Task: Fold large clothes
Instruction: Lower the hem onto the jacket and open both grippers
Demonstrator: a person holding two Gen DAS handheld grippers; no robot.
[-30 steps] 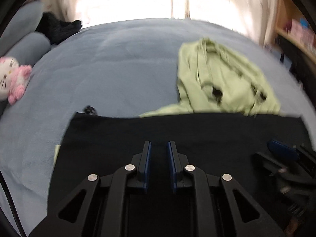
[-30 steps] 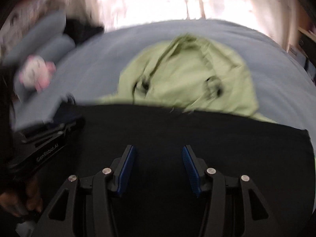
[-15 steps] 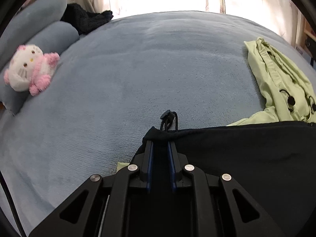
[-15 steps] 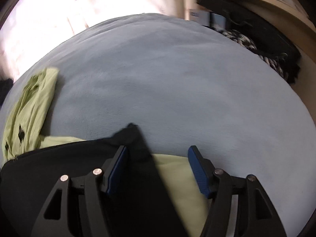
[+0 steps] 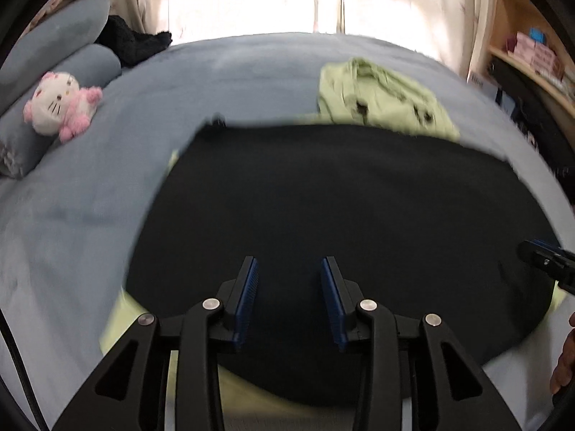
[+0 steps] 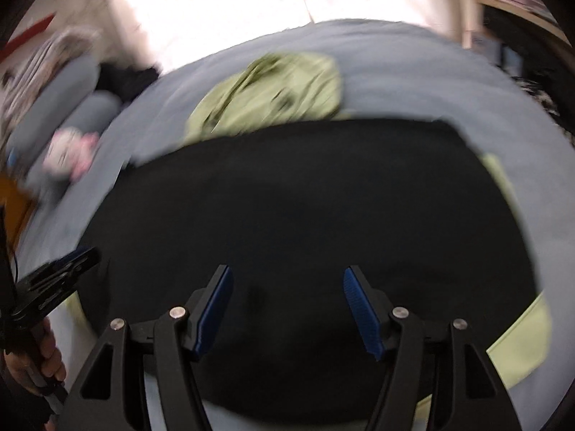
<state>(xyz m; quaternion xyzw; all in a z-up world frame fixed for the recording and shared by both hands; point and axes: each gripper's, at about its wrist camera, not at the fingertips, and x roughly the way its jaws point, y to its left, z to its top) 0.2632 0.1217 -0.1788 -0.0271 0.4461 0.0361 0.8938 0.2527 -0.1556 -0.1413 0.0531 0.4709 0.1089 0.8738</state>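
A black garment (image 5: 341, 208) lies spread flat on the blue-grey bed, on top of a light green garment whose edge (image 5: 118, 319) shows beneath it. The green garment's hooded part (image 5: 381, 97) lies bunched beyond the black cloth's far edge. My left gripper (image 5: 289, 265) hovers over the near middle of the black cloth; its jaws are opening and nothing is between the blue pads. My right gripper (image 6: 287, 276) hangs open over the same black garment (image 6: 305, 197), also holding nothing. The right wrist view is blurred; green cloth (image 6: 273, 93) shows beyond the black one.
A pink and white plush toy (image 5: 61, 106) leans on grey pillows (image 5: 64, 36) at the left. A dark cloth pile (image 5: 136, 41) sits at the bed's far left. A shelf (image 5: 532, 57) stands at the right. A hand (image 6: 39, 355) grips the left tool's handle.
Half a second ago the left gripper was shut on the black cloth's far left corner; it has let go and drawn back. The right gripper has also left the far right corner, still open.
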